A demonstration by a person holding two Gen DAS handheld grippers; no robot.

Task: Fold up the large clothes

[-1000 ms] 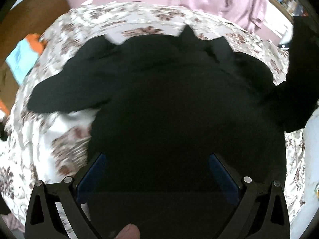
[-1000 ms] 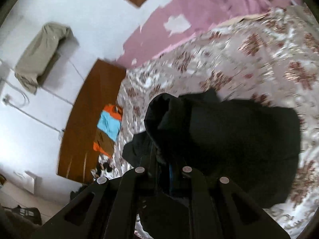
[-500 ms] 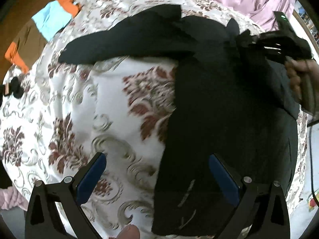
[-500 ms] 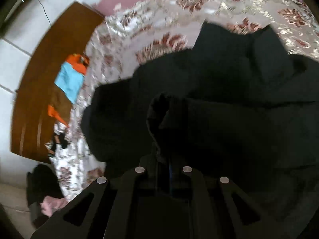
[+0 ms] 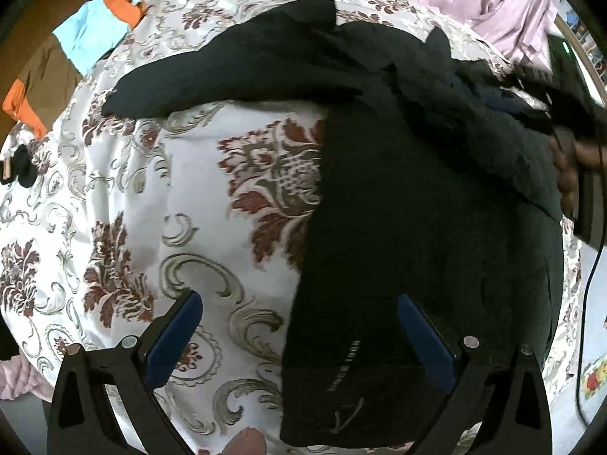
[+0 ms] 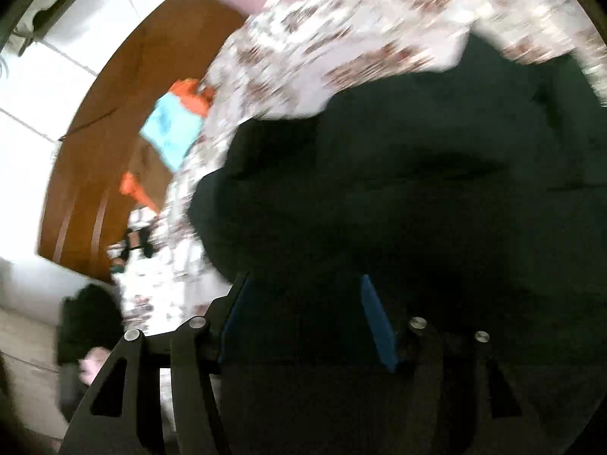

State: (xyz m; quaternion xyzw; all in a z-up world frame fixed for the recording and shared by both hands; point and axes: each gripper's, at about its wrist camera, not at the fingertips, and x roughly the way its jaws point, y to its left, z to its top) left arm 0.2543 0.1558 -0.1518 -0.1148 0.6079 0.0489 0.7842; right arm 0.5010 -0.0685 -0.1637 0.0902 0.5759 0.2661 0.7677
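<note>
A: Starting at the left of the left wrist view, what is lying there?

B: An orange and blue cloth (image 5: pixel 95 34) is lying at the far edge, beside the bed; the floral bedspread (image 5: pixel 159 197) is covering the bed and filling the left half.

A: And the left tool?

B: The left tool (image 5: pixel 299 337) is hanging over the bed with its jaws spread wide; one blue pad (image 5: pixel 174 337) is sitting above bare bedspread, the other above dark cloth; nothing is being pinched between them.

A: Where is the garment?

B: The black garment (image 5: pixel 417 208) is lying on the bedspread, taking up the right half; one sleeve (image 5: pixel 227 72) is stretching away to the left across the top; small pale lettering is showing near its near hem.

A: Further right?

B: A hand (image 5: pixel 569 174) is gripping the right tool's handle at the right edge, over the garment's top corner.

A: And in the right wrist view?

B: It is blurring; the right tool (image 6: pixel 303 318) is pointing down over the black garment (image 6: pixel 417 189), its jaws opening; dark cloth is lying between and under the blue pads, not being pressed by them.
</note>
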